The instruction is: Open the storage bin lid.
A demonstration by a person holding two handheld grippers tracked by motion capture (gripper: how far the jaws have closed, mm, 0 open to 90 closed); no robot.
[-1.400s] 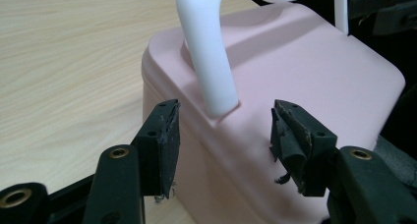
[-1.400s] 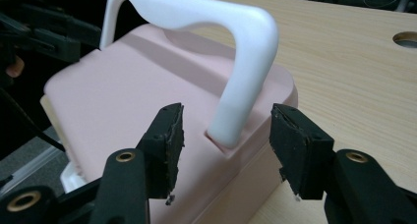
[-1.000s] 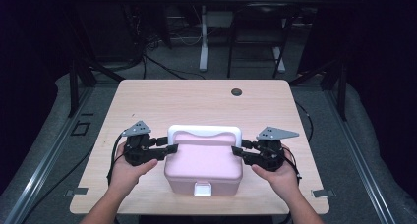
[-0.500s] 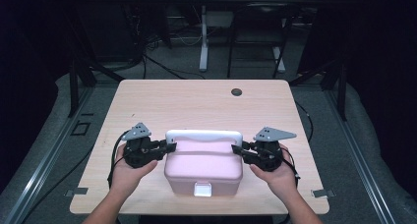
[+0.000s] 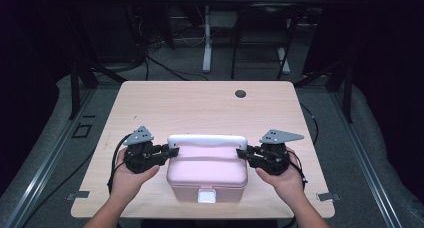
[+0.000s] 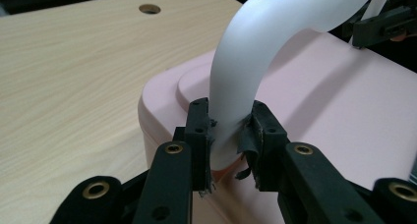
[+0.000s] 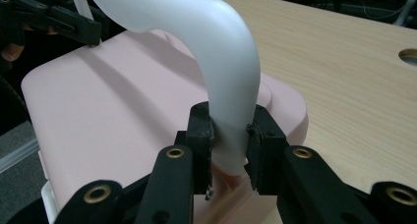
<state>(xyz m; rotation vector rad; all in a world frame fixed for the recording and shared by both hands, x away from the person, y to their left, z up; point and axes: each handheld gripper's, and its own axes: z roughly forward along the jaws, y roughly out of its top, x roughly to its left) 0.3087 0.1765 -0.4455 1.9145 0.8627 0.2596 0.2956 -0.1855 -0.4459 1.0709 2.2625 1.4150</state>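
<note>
handle (image 6: 275, 42) ends clamped between both grippers' jaws.

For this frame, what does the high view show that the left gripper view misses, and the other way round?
High view alone: the white latch on the pink box's front, both of the person's hands, and the floor and cables beyond the table.
Left gripper view alone: the left hand-held gripper's pads pressing either side of the white handle's foot, where it meets the lid.
Shared: box, handle, wooden table with its round hole, and the right hand-held gripper at the handle's far end.
</note>
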